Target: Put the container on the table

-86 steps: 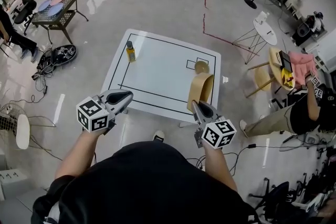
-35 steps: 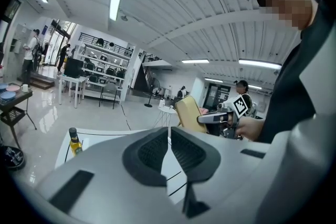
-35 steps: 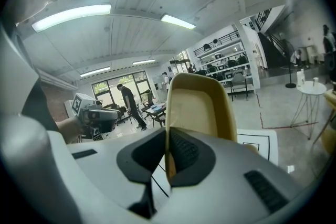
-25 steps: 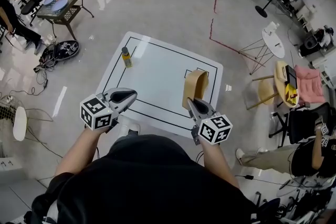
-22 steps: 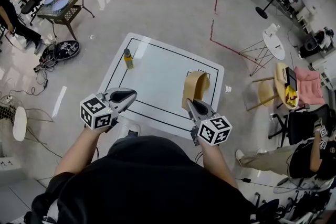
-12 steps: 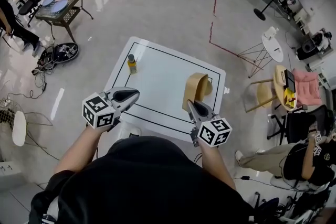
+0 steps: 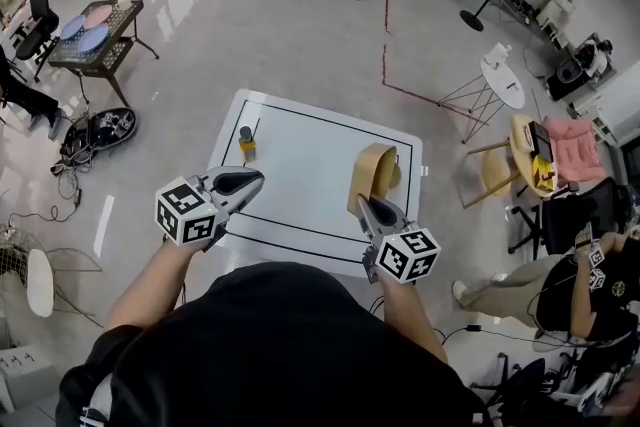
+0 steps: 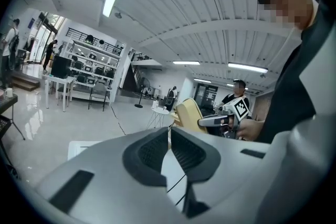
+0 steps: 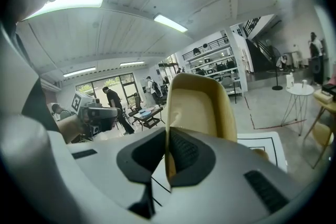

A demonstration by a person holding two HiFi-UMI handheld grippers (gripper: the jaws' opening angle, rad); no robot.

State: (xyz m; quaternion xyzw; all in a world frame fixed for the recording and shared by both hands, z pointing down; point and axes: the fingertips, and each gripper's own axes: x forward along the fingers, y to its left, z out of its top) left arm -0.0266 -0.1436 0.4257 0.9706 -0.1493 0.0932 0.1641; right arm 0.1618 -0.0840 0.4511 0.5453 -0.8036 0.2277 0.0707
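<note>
**A:** standing right behind them, so what's each hand doing? can't see much past the black shirt lol

**B:** ok, nearest first. The left gripper (image 7: 254,179), grey with the marker cube on the back, has its jaws pressed flat together with nothing between them. It's just hanging in the air over the near left edge of the white square table with the black outline (image 7: 300,140).

**A:** and the right one?

**B:** The right gripper (image 7: 368,203) is clamped on the rim of the tan oval wooden-looking container (image 7: 371,169). One jaw is inside the wall and one is outside, and you see that really clearly in the right gripper view. The container is standing up on its edge with the open side facing the person, over the near right part of the table. Honestly can't tell if its bottom edge is touching the tabletop or not.

**A:** anything else on there?

**B:** A small yellow bottle with a dark cap (image 7: 246,143) is upright near the left edge, well apart from the container. Further back on the floor there's a low black table with pink and blue round discs (image 7: 86,27) off to the left, and a white round side table (image 7: 499,75) off to the right.
</note>
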